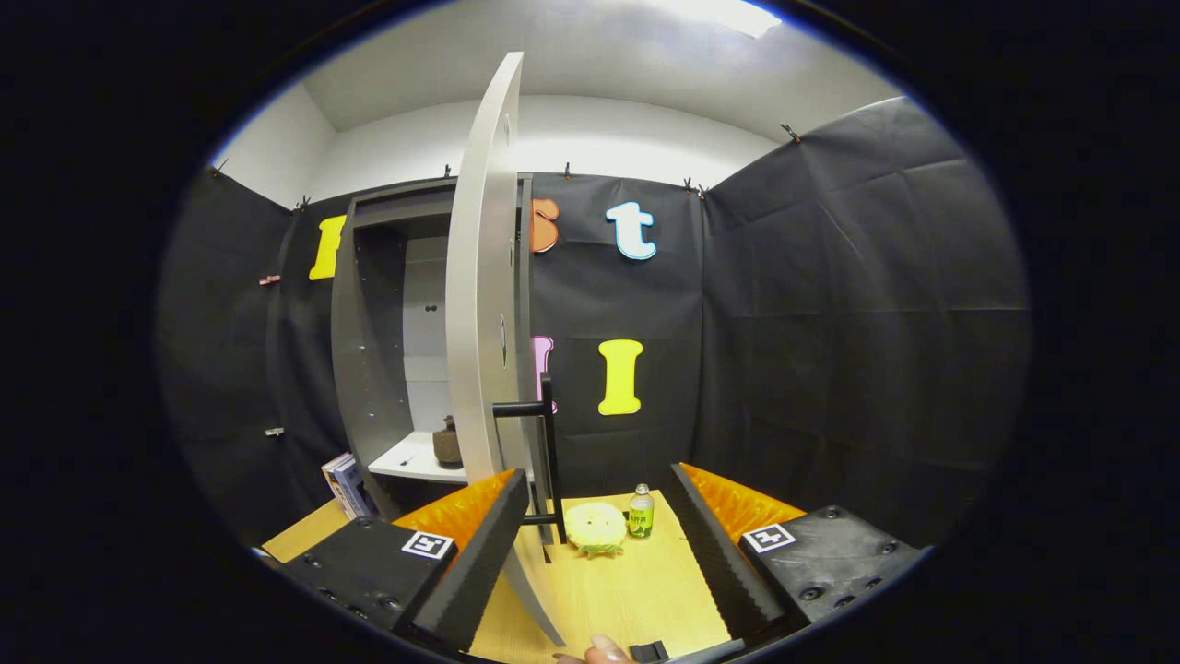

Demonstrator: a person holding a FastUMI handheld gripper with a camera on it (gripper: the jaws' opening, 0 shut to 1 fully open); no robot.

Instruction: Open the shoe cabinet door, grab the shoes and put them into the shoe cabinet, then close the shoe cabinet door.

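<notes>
Black cloth walls close a booth around a wooden surface. The gripper has its jaws spread wide and holding nothing. The shoe cabinet door stands open, edge-on just ahead, its vertical black handle between the fingers, nearer the left one. I cannot make out shoes; a yellow round object and a small bottle lie just beyond.

No legible text. Small green-labelled bottle carries print too small to read; gripper fingers, spread apart, bear square black-and-white markers.
</notes>
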